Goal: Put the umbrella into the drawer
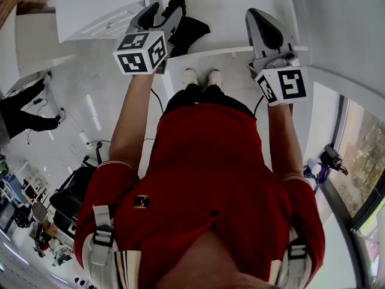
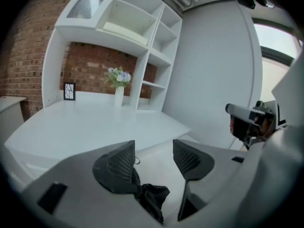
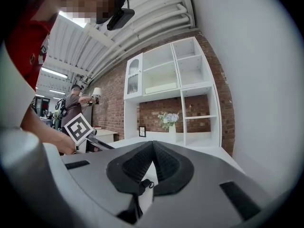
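The umbrella (image 1: 191,32) is a crumpled black bundle on the white counter (image 1: 228,8) in the head view, just right of my left gripper (image 1: 163,9). The left gripper view shows its black fabric (image 2: 151,197) low down, under the left jaw. My left gripper (image 2: 154,151) stands open with only counter between the jaws. My right gripper (image 1: 264,17) hovers over the counter's right part, apart from the umbrella. In its own view my right gripper (image 3: 153,144) is shut, tips meeting, and a small black loop (image 3: 146,184) hangs just below them. I cannot pick out a drawer.
A white shelf unit (image 2: 142,27) on a brick wall backs the counter, with a flower vase (image 2: 118,82) and a small picture frame (image 2: 69,91). A plain wall and a window (image 1: 361,155) close the right side. Another person (image 3: 73,106) stands off to the left.
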Available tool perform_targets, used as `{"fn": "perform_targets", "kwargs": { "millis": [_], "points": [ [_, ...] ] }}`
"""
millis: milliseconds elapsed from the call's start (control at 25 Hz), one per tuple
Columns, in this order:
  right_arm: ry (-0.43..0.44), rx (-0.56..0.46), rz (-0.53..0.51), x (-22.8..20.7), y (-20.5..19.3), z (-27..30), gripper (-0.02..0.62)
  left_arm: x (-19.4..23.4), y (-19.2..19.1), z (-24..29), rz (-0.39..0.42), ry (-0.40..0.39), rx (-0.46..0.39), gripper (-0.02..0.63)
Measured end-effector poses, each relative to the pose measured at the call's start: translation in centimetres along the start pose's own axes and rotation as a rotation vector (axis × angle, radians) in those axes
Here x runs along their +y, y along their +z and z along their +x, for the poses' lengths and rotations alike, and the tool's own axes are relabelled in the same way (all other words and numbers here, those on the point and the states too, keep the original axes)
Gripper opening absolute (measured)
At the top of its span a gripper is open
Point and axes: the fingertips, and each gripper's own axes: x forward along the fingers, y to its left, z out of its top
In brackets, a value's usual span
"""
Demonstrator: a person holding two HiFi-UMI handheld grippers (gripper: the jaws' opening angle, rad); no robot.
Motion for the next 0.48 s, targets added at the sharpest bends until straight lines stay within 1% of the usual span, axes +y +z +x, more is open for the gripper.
{"fn": "perform_targets", "kwargs": {
  "millis": [120, 200, 280, 360, 480],
  "points": [
    [0.01, -0.024, 0.007, 0.8, 0.9, -0.3, -0.002, -1.2, 2.5, -2.7, 0.012, -0.028, -0.105, 0.235],
    [0.015, -0.04, 0.01, 1.3, 1.4, -0.5, -0.002, -1.9, 3.8, -4.3, 0.024, -0.041, -0.164, 0.206],
    [0.02, -0.056, 0.011, 1.8, 2.1, -0.6, -0.002, -2.6, 5.0, -5.8, 0.046, -0.047, -0.213, 0.166],
    [0.025, -0.074, 0.009, 2.3, 2.8, -0.8, -0.002, -3.4, 6.0, -7.3, 0.072, -0.052, -0.256, 0.108],
    [0.031, -0.099, 0.006, 2.9, 3.7, -1.1, -0.002, -4.8, 7.3, -9.2, 0.119, -0.066, -0.326, 0.042]
  ]
}}
